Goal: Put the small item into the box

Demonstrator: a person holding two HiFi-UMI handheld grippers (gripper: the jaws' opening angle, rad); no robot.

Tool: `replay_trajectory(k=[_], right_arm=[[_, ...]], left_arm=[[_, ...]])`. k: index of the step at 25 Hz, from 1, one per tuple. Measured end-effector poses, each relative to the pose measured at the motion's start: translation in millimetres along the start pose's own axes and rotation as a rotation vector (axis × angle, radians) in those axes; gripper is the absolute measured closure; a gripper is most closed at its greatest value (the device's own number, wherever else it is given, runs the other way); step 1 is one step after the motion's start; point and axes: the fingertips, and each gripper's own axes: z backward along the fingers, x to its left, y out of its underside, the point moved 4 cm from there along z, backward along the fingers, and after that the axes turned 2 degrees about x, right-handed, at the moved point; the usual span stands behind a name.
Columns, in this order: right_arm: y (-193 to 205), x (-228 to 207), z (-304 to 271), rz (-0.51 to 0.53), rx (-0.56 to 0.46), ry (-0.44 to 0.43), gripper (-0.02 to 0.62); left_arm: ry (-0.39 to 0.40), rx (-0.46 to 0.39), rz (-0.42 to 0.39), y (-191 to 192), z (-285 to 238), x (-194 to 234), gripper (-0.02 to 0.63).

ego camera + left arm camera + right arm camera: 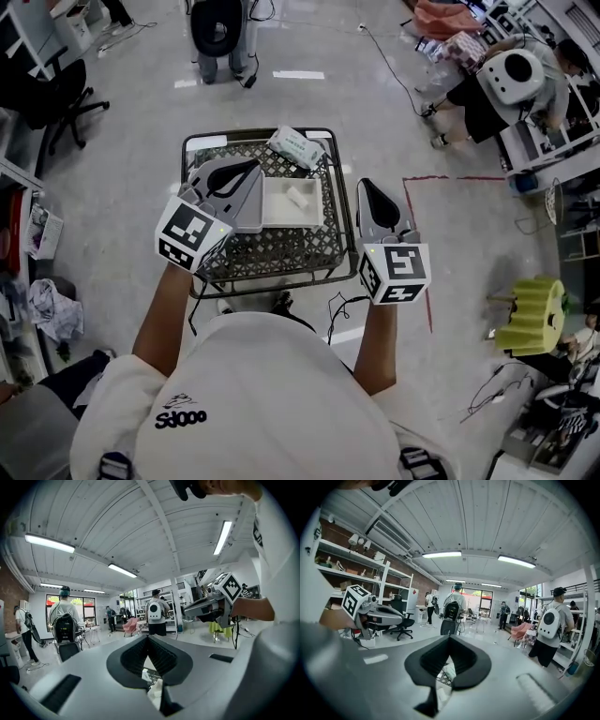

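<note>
A shallow white box (pixel 269 202) rests on the mesh top of a small cart (pixel 281 247). A small white item (pixel 301 196) lies inside it. My left gripper (pixel 253 166) hovers over the cart's left part, just left of the box, jaws shut with nothing between them. In the left gripper view the jaws (pixel 149 638) meet at the tip and point up at the room. My right gripper (pixel 367 185) hangs beside the cart's right edge, also shut and holding nothing. In its own view the right gripper (pixel 449 638) shows its jaws closed together.
A white wipes pack (pixel 296 146) lies at the cart's back edge. A yellow foam piece (pixel 532 314) sits on the floor at right, past a red tape line (pixel 419 253). An office chair (pixel 56 103) stands at left. People (pixel 506 80) work at the back.
</note>
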Motion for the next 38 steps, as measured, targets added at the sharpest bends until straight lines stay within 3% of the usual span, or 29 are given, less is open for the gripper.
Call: replay_trajectory(k=[19, 38], right_arm=[[-36.4, 8.4, 3.9, 0.064, -0.083, -0.036, 0.584], [-23.7, 8.7, -4.2, 0.06, -0.039, -0.061, 0.586]], left_arm=[[-0.011, -0.07, -0.086, -45.2, 4.8, -0.8, 0.601], [0.008, -0.04, -0.054, -31.5, 0.0, -4.0, 0.601]])
